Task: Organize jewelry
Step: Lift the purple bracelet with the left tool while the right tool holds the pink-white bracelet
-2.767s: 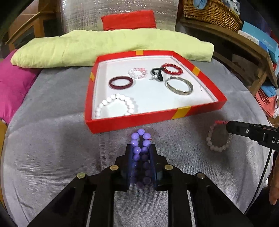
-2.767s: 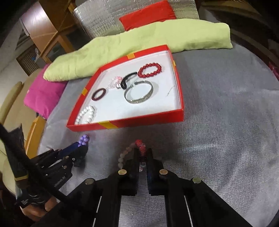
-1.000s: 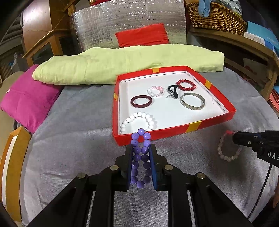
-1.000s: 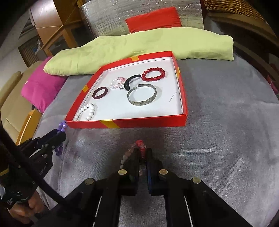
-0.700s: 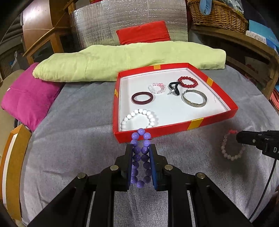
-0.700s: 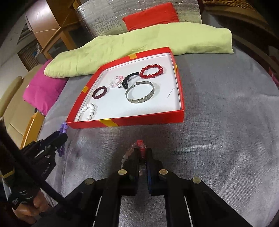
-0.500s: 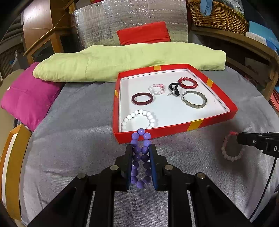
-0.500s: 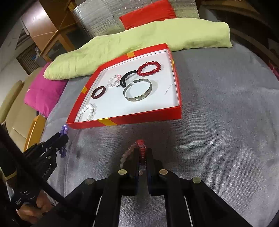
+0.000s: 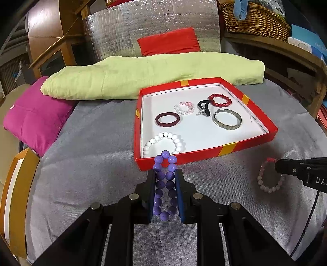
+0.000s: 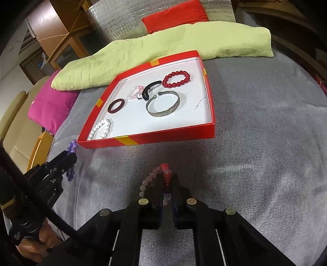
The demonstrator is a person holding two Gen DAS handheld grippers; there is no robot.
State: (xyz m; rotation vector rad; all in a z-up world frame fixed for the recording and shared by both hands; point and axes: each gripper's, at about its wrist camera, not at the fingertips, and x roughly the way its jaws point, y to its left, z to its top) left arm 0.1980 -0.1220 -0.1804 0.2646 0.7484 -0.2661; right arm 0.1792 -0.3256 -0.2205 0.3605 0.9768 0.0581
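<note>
My left gripper [image 9: 164,174] is shut on a purple bead bracelet [image 9: 164,184], held above the grey cloth just before the near wall of the red tray [image 9: 206,152]. My right gripper [image 10: 166,176] is shut on a pale pink bead bracelet [image 10: 149,178] by its red knot, and this bracelet [image 9: 267,180] hangs from it at the right of the left wrist view. The tray [image 10: 163,138] holds a white bead bracelet [image 9: 163,142], a dark red bangle [image 9: 167,119], a pink-white bracelet [image 9: 184,108], a black hair tie [image 9: 203,107], a red bead bracelet [image 9: 220,100] and a silver cuff [image 9: 227,122].
A long yellow-green cushion [image 9: 147,75] lies behind the tray, a magenta cushion [image 9: 34,118] at the left and a red cushion [image 9: 169,42] against silver foil. A wicker basket [image 9: 253,19] stands on a wooden shelf at the right. A hand [image 10: 38,243] grips the left tool.
Both grippers keep their bracelets and stay nearly still over the last second. Since the earliest frames the left gripper has drawn back and left from the tray.
</note>
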